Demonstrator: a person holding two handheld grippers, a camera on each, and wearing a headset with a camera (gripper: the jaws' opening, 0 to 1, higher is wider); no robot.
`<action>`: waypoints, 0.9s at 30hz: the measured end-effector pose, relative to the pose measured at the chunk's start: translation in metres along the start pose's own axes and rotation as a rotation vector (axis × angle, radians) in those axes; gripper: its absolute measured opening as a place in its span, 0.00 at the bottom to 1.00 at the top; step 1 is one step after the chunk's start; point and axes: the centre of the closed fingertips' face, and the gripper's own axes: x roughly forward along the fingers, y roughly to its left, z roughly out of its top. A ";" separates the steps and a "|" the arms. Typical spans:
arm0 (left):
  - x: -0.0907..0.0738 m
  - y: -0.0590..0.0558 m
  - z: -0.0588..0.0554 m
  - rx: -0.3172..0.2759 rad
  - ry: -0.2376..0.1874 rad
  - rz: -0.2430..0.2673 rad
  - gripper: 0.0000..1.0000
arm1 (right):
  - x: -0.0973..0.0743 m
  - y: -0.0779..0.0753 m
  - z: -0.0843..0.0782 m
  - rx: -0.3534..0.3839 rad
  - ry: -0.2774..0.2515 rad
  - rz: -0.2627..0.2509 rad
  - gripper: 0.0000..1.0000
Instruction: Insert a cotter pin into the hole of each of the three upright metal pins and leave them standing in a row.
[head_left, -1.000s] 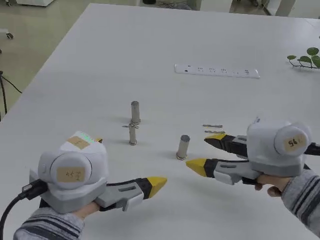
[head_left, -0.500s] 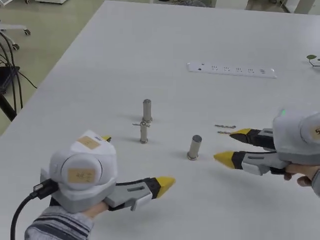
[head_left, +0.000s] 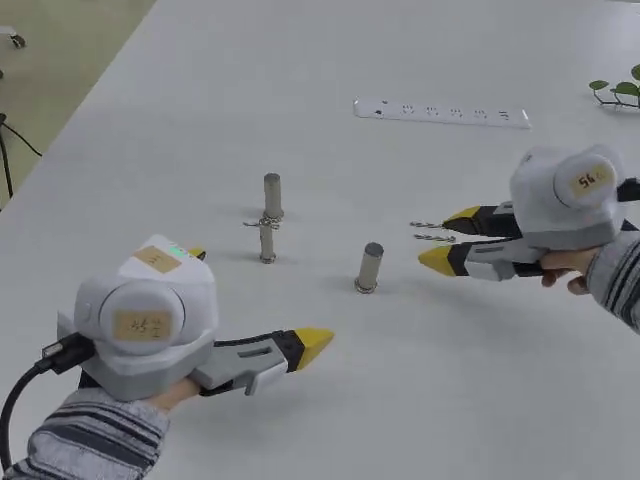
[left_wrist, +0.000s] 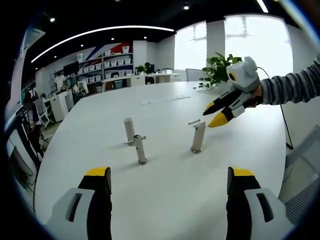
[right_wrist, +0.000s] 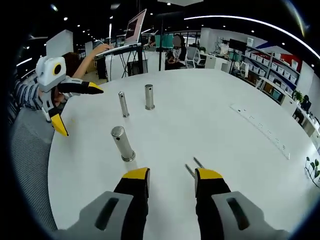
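**White bench, two empty claws, one pin fitted**

Over the white bench (head_left: 300, 80) the right claw (head_left: 447, 237) hung with its jaws parted, gripping nothing. Its tips were just beside two loose cotter pins (head_left: 430, 231). The left claw (left_wrist: 169, 172), nearer the person, was spread wide and also empty. Between them stood three uprights. The lone metal pin (head_left: 370, 267) was bare. The middle metal pin (head_left: 267, 243) had a fitted cotter pin (head_left: 260, 222) through its top, and the far metal pin (head_left: 272, 196) stood just behind it. A power strip (head_left: 440, 112) lay beyond.
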 end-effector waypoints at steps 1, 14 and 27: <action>0.000 0.000 0.000 -0.002 -0.003 -0.001 0.96 | 0.001 -0.001 0.001 -0.005 0.004 0.002 0.32; -0.001 0.001 0.003 -0.006 -0.015 -0.002 0.95 | 0.022 -0.031 0.004 -0.041 0.114 -0.015 0.26; -0.001 0.001 0.003 -0.012 -0.017 -0.005 0.94 | 0.019 -0.036 -0.019 -0.079 0.244 0.003 0.19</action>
